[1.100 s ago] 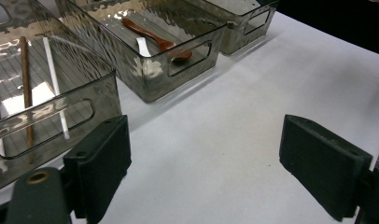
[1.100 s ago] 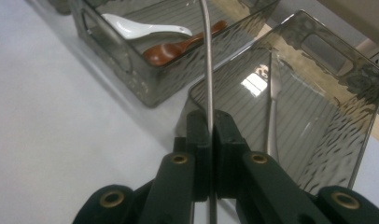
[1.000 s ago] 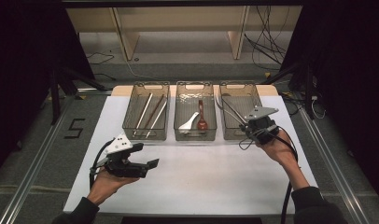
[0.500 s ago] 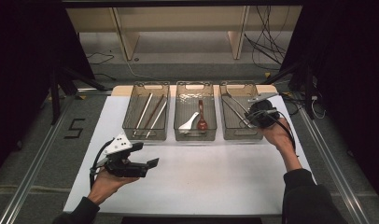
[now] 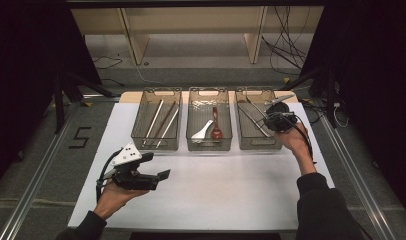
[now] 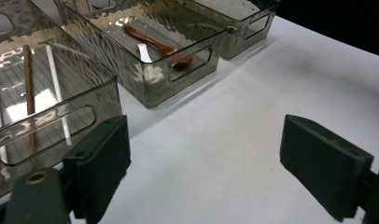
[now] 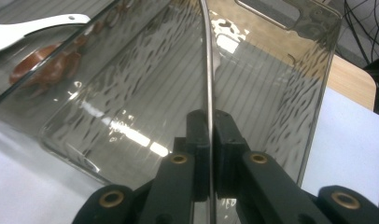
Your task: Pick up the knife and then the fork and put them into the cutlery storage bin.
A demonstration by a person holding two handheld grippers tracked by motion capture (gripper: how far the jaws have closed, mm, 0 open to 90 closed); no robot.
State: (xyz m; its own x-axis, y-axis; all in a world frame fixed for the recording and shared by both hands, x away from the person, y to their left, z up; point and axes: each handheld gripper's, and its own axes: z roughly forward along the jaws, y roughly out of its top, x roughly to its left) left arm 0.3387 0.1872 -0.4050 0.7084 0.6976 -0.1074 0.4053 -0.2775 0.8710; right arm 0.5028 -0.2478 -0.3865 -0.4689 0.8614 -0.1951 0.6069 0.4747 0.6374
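Metal rod (image 7: 207, 70) in right claw (image 7: 209, 122), above bin (image 7: 290, 93).

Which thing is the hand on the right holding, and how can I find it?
On the white table stand three clear bins; go to the right bin. Above it, the right gripper pinches a thin metal utensil. It is the lone piece clamped between jaws.
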